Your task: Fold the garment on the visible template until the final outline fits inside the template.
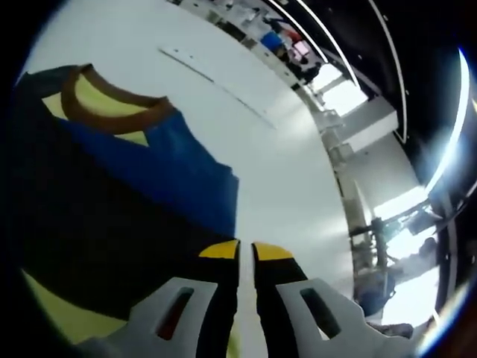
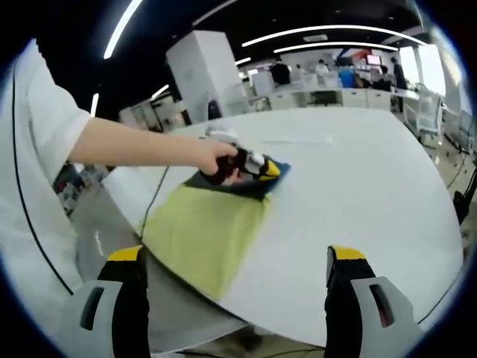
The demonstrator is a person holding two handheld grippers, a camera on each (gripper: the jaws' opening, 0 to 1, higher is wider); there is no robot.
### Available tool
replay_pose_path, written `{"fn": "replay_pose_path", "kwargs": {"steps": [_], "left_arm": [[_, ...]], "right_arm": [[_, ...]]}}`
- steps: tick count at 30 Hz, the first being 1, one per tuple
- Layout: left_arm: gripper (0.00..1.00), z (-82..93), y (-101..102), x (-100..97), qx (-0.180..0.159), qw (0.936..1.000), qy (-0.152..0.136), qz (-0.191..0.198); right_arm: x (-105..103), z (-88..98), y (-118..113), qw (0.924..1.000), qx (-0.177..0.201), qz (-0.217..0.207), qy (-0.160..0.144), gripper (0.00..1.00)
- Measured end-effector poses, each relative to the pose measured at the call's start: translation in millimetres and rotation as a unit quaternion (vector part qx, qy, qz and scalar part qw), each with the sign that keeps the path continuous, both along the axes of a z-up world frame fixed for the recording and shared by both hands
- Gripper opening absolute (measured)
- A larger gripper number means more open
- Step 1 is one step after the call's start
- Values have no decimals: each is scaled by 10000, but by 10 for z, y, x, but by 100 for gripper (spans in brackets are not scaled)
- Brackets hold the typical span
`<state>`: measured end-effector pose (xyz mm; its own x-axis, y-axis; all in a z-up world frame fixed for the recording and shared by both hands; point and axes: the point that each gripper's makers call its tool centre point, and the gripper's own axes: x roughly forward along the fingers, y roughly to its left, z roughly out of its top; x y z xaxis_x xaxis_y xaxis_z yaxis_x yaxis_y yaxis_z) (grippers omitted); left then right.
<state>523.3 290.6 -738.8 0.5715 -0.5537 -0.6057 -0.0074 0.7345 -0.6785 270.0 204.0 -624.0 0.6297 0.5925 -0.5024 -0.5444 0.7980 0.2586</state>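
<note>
Open office, ceiling light strips, desks and people far back. White bench [image 2: 358,186] carries yellow-green template [image 2: 205,235] near its close edge. Blue garment [image 1: 160,175] with brown collar [image 1: 112,112] lies folded at template's far end. Left gripper [image 1: 246,250]: fingers pressed together at garment's edge; whether cloth is pinched, cannot tell. Person's hand [image 2: 216,158] holds it there. Right gripper [image 2: 237,257]: fingers spread wide, hanging off bench's close edge, holding nothing.

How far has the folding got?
Partly done, it seems. In the right gripper view the blue garment lies bunched at the far end of the yellow-green template on the white table. The left tongs sit nearly shut by its edge; the right tongs hang open, away. Tidying the outline remains.
</note>
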Motion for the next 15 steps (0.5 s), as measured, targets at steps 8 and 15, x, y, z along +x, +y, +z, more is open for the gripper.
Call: {"fn": "replay_pose_path", "kwargs": {"steps": [8, 15], "left_arm": [[7, 20, 42, 24, 19, 10000, -43, -33], [7, 46, 87, 24, 51, 9999, -88, -60]], "right_arm": [[-5, -9, 33, 10000, -8, 43, 13, 99], [3, 12, 65, 9999, -35, 98, -8, 99]]}}
